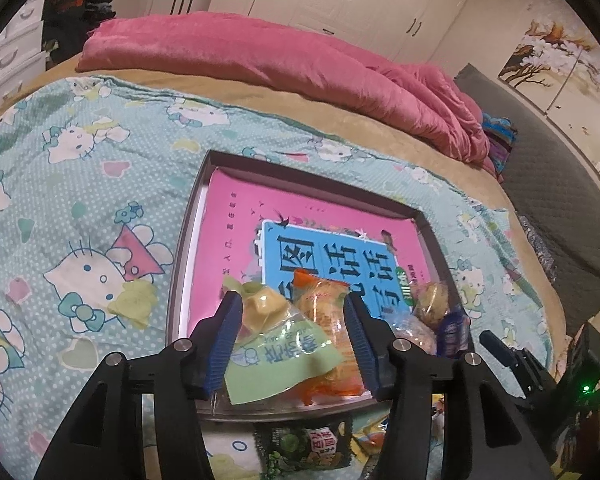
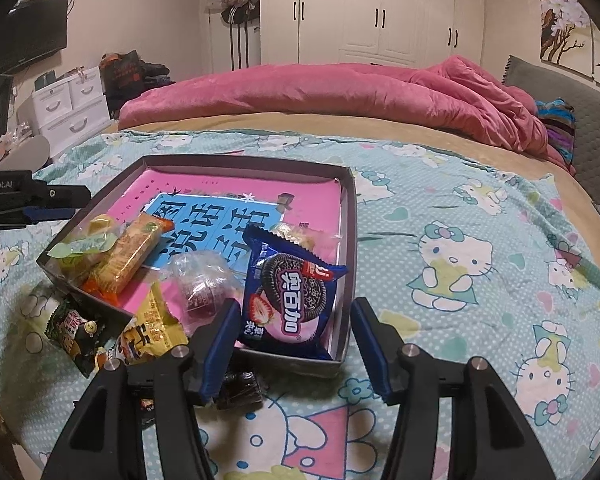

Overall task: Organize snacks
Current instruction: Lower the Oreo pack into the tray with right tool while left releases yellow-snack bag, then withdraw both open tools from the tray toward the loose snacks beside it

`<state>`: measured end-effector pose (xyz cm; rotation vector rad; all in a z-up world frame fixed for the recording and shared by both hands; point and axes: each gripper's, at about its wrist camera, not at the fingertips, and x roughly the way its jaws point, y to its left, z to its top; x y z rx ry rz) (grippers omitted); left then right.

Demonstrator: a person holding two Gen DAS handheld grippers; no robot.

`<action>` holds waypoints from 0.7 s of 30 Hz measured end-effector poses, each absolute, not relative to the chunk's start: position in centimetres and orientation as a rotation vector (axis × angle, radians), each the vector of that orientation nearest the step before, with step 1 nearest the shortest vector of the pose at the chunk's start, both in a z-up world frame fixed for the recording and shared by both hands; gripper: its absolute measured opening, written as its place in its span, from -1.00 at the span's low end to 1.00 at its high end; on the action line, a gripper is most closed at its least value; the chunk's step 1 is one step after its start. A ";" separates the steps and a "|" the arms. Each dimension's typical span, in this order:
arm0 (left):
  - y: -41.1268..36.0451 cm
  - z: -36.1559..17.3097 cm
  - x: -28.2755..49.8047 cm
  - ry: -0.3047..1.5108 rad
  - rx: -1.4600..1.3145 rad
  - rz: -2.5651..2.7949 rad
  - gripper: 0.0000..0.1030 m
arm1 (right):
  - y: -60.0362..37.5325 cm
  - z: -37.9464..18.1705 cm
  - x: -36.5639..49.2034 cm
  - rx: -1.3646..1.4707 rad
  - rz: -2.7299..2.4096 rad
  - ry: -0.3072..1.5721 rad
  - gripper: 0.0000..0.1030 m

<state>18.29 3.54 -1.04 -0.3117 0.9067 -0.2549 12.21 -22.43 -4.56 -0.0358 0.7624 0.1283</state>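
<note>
While left gripper point(image 1: 292, 340) is held over near corner of shallow tray point(image 1: 188, 216), fingers spread, green-labelled snack pack point(image 1: 278, 354) and orange biscuit pack point(image 1: 324, 320) are seen between pads, untouched. Right gripper point(image 2: 294, 344) spread likewise; blue cookie pack point(image 2: 288, 296) lies in tray just beyond fingertips, ungripped.

Warm indoor light, fisheye-warped edges, dark vignette.

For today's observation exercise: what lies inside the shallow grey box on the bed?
Inside the shallow grey box: a pink book, blue cookie packet, orange cracker packet, and clear-wrapped snacks. The box floor is hidden.
</note>
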 end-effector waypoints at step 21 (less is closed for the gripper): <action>3.3 1.3 17.0 0.880 -0.312 -0.248 0.47 | -23.2 -3.5 11.7 0.030 0.141 0.733 0.13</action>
